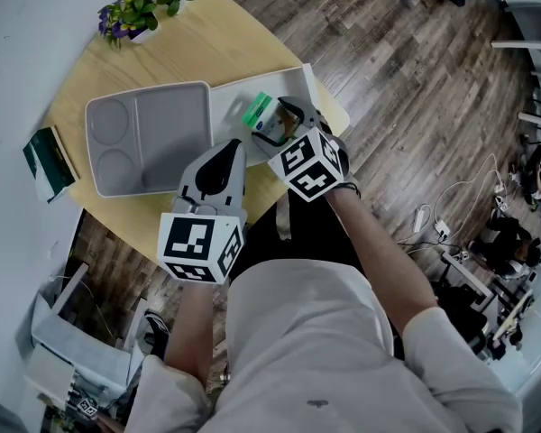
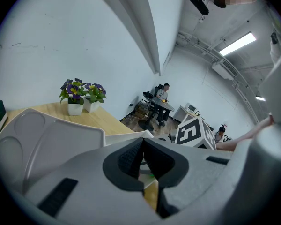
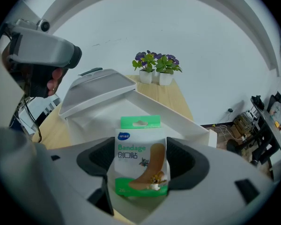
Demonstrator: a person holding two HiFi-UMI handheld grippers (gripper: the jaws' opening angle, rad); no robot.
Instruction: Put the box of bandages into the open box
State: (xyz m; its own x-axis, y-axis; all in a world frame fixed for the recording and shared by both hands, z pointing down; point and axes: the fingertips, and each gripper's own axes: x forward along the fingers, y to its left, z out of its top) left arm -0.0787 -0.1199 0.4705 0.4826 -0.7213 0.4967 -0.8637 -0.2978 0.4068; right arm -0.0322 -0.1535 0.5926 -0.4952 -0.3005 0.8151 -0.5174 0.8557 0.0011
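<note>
Green-topped bandage box (image 3: 139, 149) clamped in right gripper (image 3: 141, 161) jaws; left gripper (image 2: 143, 159) jaws apparently closed

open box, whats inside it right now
Only the box of bandages, held upright in the open box by the right gripper. The white floor that shows is bare; the part beneath bandages and gripper is covered.

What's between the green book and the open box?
The grey compartment tray, flanked by the green book and the open box; head view shows it.
</note>
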